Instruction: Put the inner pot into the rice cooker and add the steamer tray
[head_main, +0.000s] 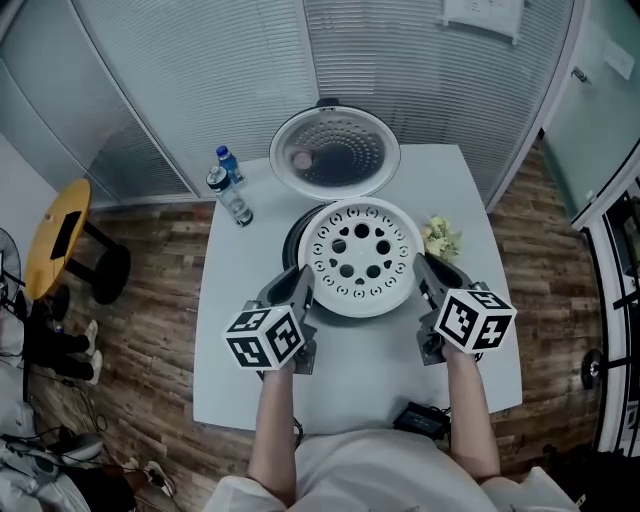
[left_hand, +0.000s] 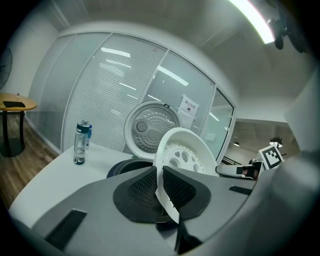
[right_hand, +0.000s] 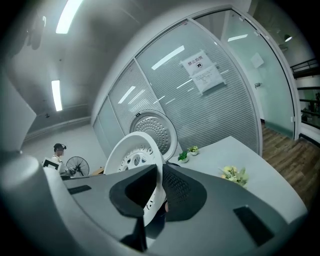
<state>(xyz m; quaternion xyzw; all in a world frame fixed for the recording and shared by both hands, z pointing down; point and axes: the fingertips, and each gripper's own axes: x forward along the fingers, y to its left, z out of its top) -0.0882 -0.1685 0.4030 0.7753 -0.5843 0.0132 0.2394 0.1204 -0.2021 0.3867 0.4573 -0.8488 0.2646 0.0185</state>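
A white perforated steamer tray (head_main: 362, 258) hangs just above the black rice cooker (head_main: 296, 240), whose round lid (head_main: 335, 152) stands open behind it. My left gripper (head_main: 303, 291) is shut on the tray's left rim (left_hand: 163, 186), and my right gripper (head_main: 428, 282) is shut on its right rim (right_hand: 155, 192). In the left gripper view the cooker's dark opening (left_hand: 127, 166) shows below and left of the tray (left_hand: 186, 150). The tray (right_hand: 131, 152) fills the middle of the right gripper view. The inside of the cooker is hidden under the tray.
Two water bottles (head_main: 229, 187) stand at the white table's (head_main: 240, 330) back left. A small yellow flower bunch (head_main: 441, 238) lies right of the cooker. A black device (head_main: 427, 420) sits at the table's front edge. A yellow side table (head_main: 58, 237) stands to the left on the wooden floor.
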